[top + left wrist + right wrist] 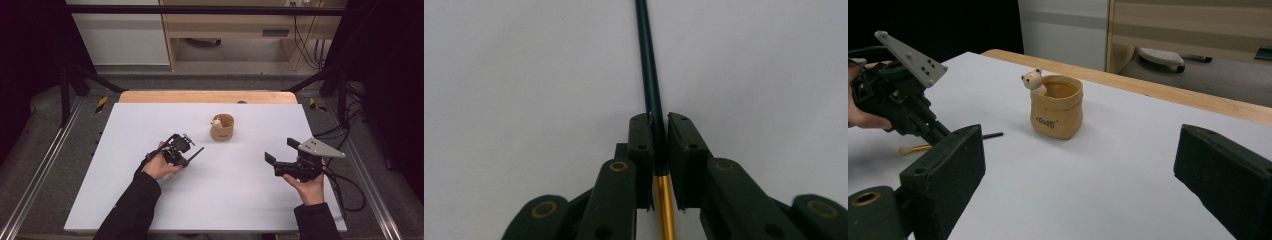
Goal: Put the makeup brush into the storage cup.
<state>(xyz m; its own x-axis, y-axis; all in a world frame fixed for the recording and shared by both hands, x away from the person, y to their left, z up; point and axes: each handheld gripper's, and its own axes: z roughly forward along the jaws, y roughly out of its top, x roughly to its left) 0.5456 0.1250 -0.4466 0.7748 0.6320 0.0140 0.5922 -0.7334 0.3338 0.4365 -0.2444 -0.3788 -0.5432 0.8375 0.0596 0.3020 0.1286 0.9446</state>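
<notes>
Pinched between the two black pads of the left gripper (658, 150) is a thin pen-like stick with a dark shaft and a gold section (650, 85); the jaws are pressed onto it from both sides. In the left gripper view the dark shaft runs straight out past the fingertips over the white tabletop (524, 75), and the gold part lies back between the jaws. In the high view the same stick (196, 153) pokes out of the left gripper (186, 159) toward the right, low over the table. From the right gripper view its dark tip (992, 135) shows beyond the left gripper (933, 132) and a gold, pale-tipped end shows behind it.

Ahead and to the right of that stick stands a small tan ceramic pot shaped like a sack (222, 127), with a little pale bear figure (1033, 80) at its rim; the pot is apart from both grippers.

Well to the right, the right gripper (281, 152) is held in the person's right hand (309, 187), jaws spread wide and empty, pointing left toward the pot. A grey three-cornered plate (320, 147) sits on top of it.
</notes>
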